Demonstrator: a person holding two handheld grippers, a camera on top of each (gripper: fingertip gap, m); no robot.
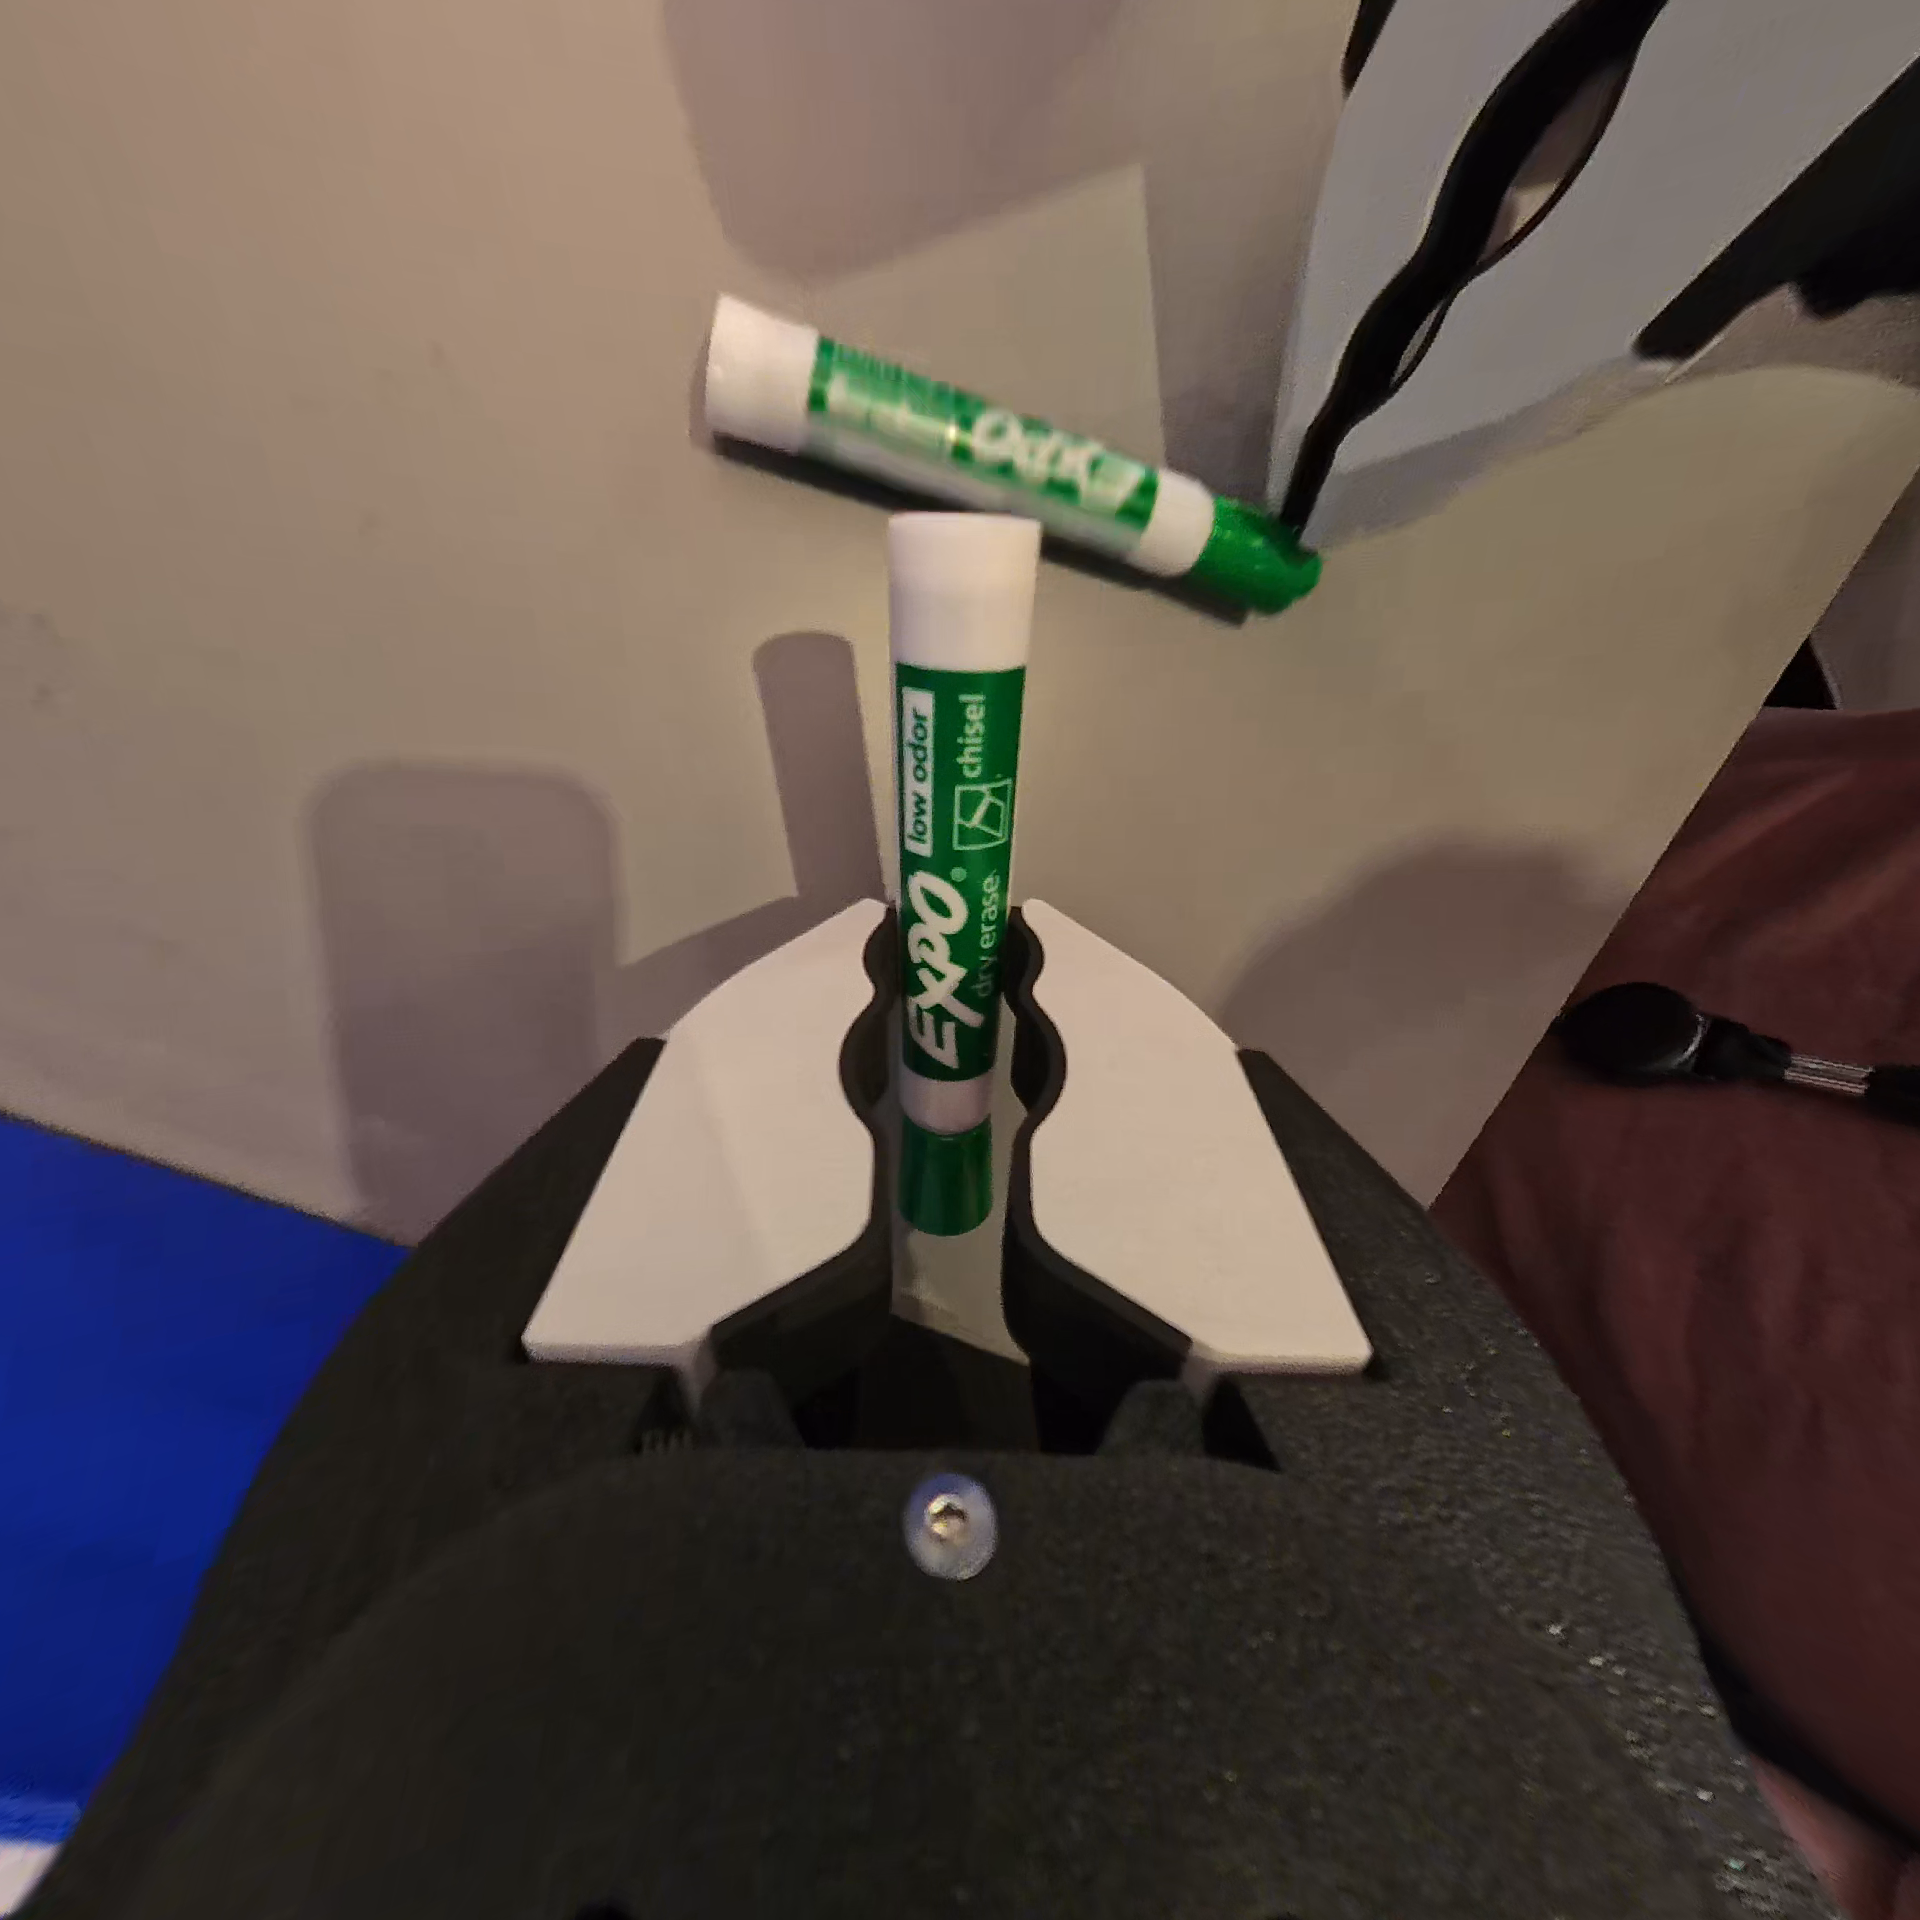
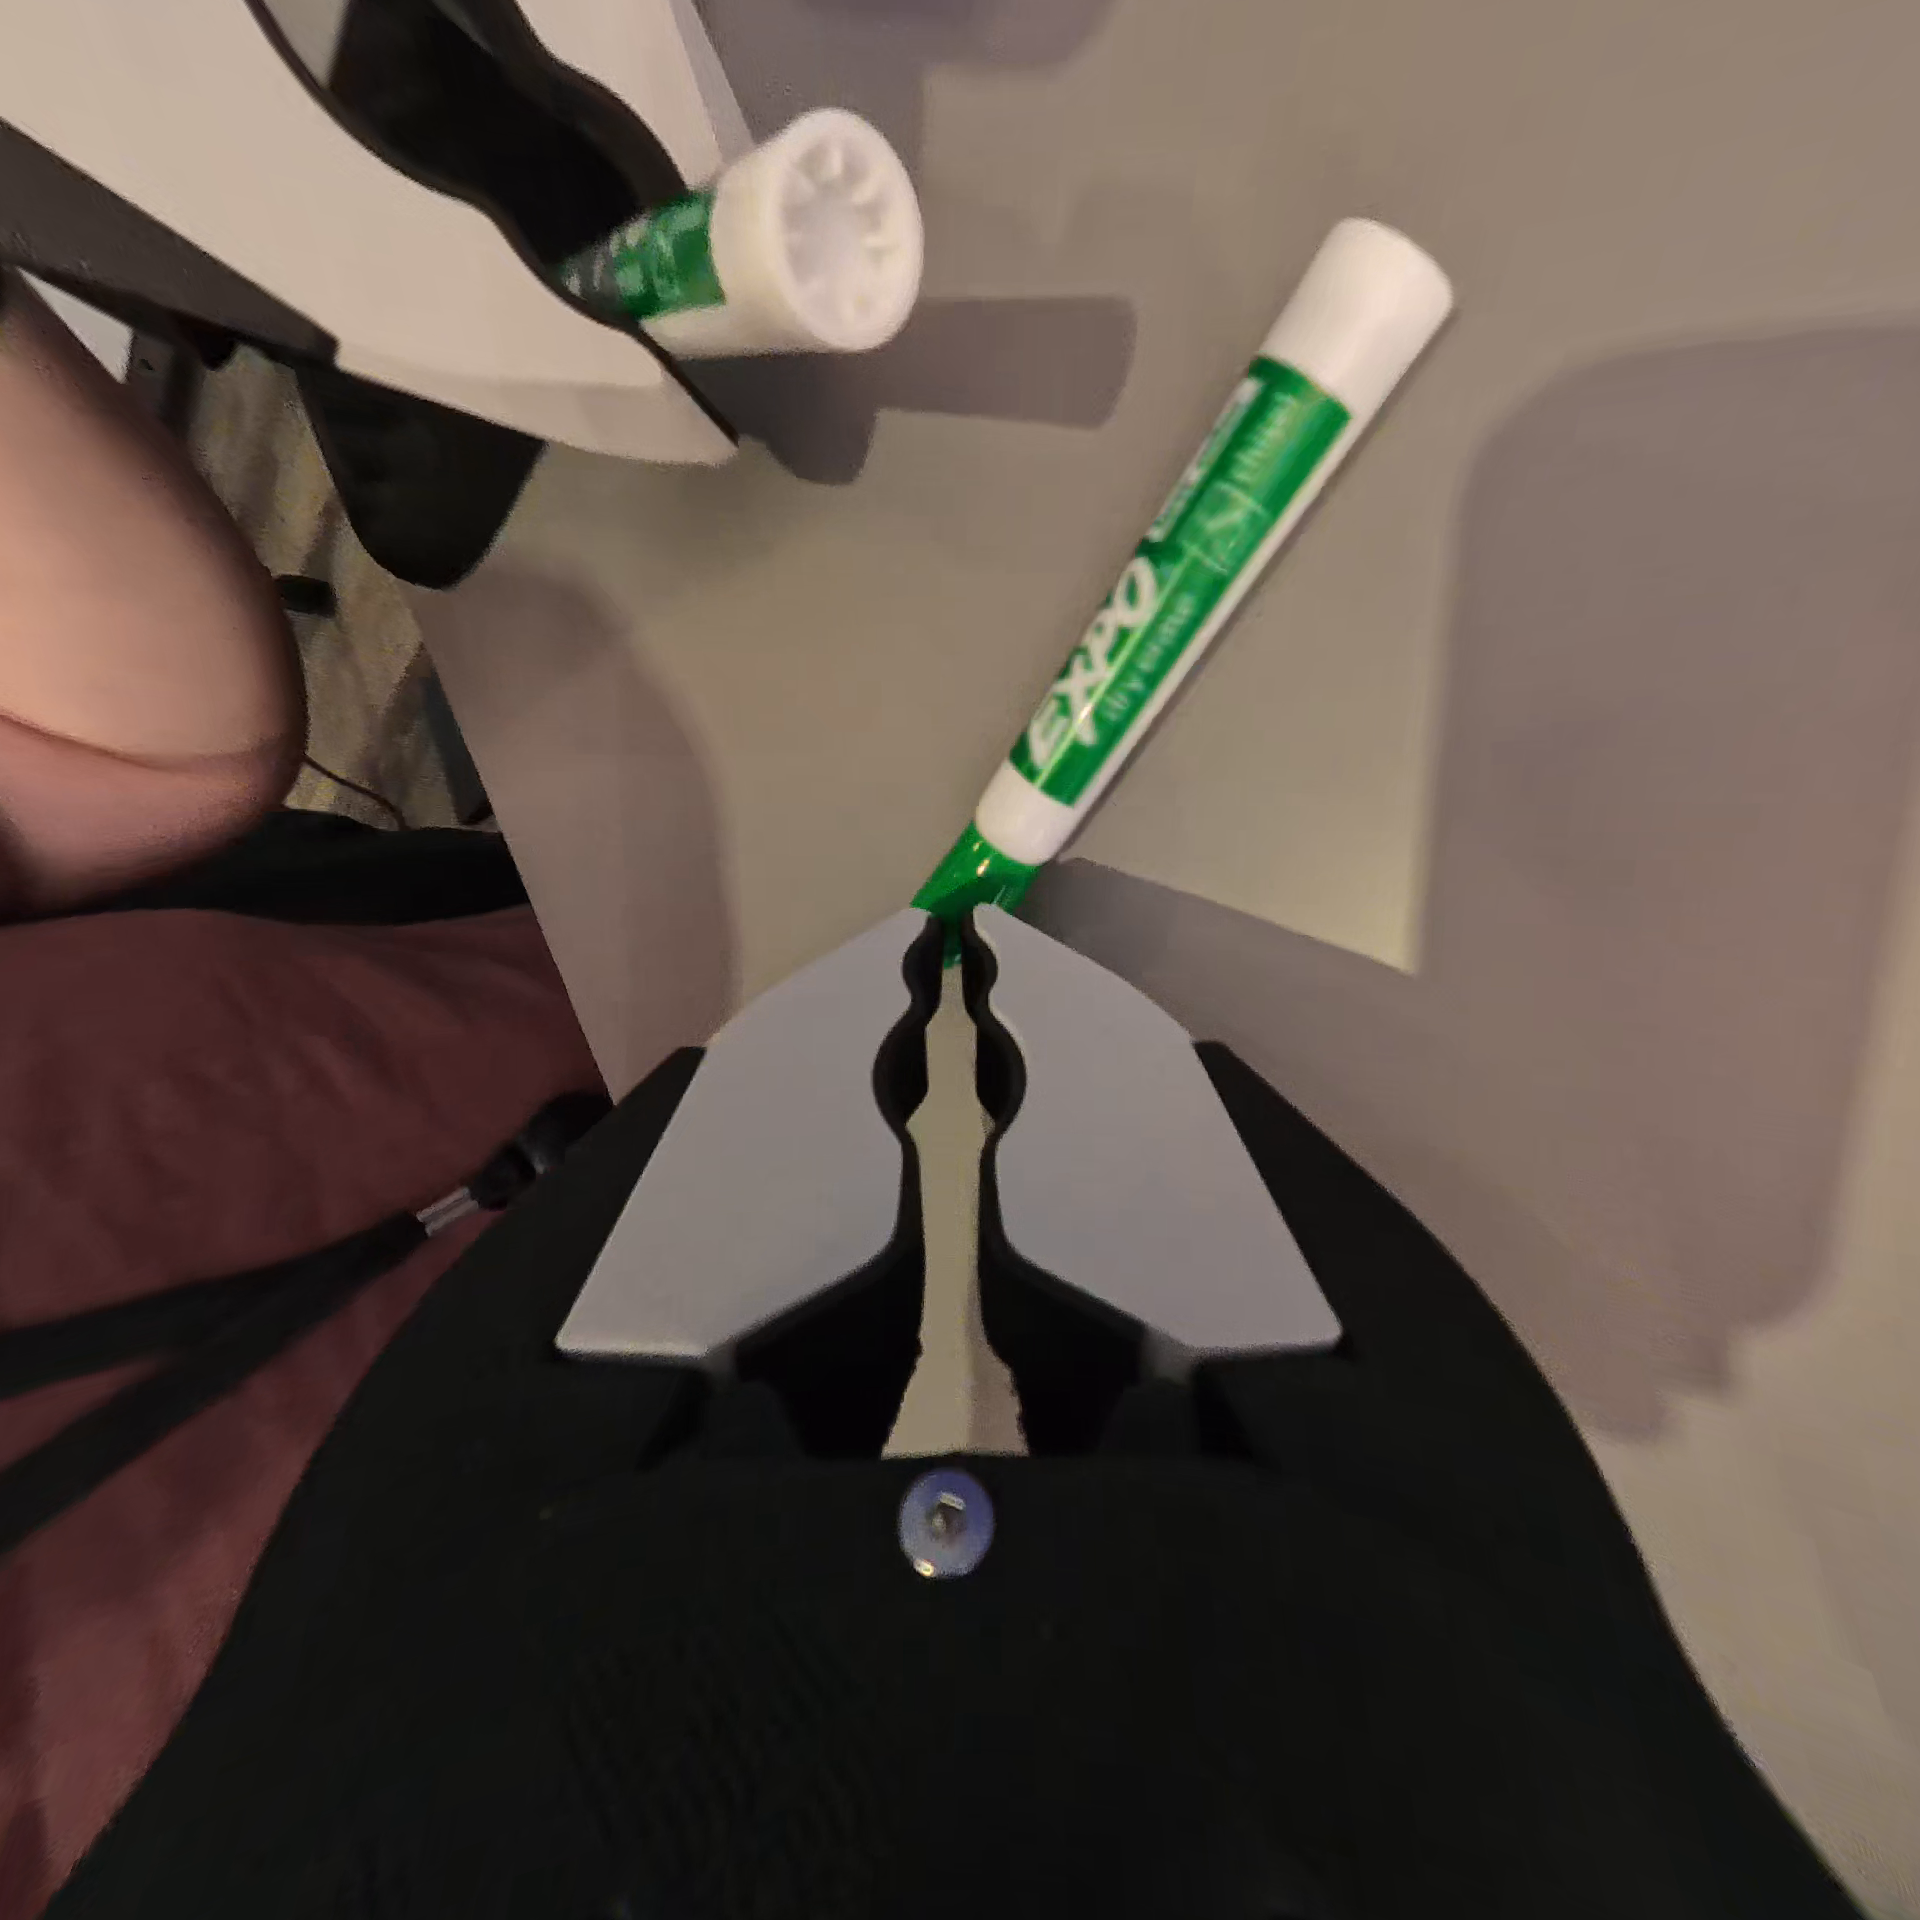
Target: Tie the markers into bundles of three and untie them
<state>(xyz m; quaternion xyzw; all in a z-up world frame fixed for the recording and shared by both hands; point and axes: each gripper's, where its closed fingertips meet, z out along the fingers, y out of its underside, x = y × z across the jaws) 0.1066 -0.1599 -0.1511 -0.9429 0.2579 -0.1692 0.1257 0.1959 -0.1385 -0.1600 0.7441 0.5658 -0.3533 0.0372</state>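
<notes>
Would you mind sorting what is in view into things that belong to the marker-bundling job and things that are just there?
Job:
- green marker in the left tool
- second green marker, pinched at its cap end by the right tool

Just there:
- beige table
- blue cloth
- black cord

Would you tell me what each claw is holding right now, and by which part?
The left claw grips a green marker around its lower barrel. The right claw pinches a second green marker by its green cap end.
</notes>
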